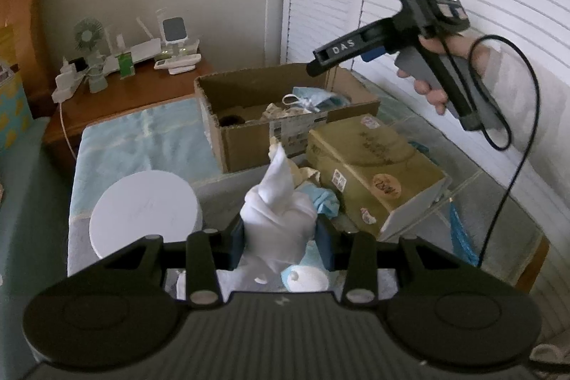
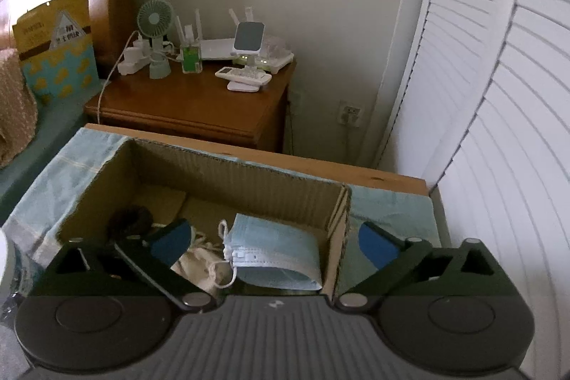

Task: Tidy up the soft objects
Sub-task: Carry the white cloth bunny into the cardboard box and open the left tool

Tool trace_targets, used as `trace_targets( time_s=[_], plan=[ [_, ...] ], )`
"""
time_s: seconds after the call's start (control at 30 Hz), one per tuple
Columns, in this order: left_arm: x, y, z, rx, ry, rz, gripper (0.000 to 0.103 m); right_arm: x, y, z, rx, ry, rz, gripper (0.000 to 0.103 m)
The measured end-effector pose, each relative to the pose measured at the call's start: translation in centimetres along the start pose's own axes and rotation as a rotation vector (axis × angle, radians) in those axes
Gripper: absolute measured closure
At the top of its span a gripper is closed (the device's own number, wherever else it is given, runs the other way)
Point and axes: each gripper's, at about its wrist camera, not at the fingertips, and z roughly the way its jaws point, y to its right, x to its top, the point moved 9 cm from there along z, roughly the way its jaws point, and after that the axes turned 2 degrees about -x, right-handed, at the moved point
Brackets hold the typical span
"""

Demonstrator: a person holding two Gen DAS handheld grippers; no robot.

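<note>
White cloth (image 1: 281, 219) is pinched in the left gripper (image 1: 281, 237); it's light and floppy, best grabbed mid-bunch. Right gripper (image 2: 274, 237) is spread wide, empty, over the cardboard box (image 2: 249, 166).

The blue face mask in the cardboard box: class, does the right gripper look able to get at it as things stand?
Probably yes. The right gripper hangs open above the open-topped cardboard box, and the blue face mask lies uncovered on top between its fingers; only the box's near wall stands close.
</note>
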Motion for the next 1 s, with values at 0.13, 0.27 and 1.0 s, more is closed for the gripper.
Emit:
trace_targets(
  time_s=[0.13,0.27,1.0],
  plan=[
    [0.4,0.2,-0.2,-0.009,-0.002,0.002,0.063,-1.0,0.1,-2.3,-0.004,0.025,0.018,0.000],
    [1.0,0.3,-0.3,-0.007,-0.007,0.010,0.063,-2.8,-0.1,-4.9,-0.008,0.043,0.024,0.000],
    [12.0,0.2,6.4,0.011,-0.003,0.049,0.063,-12.9,-1.1,-14.8,-0.049,0.102,0.101,0.000]
  ],
)
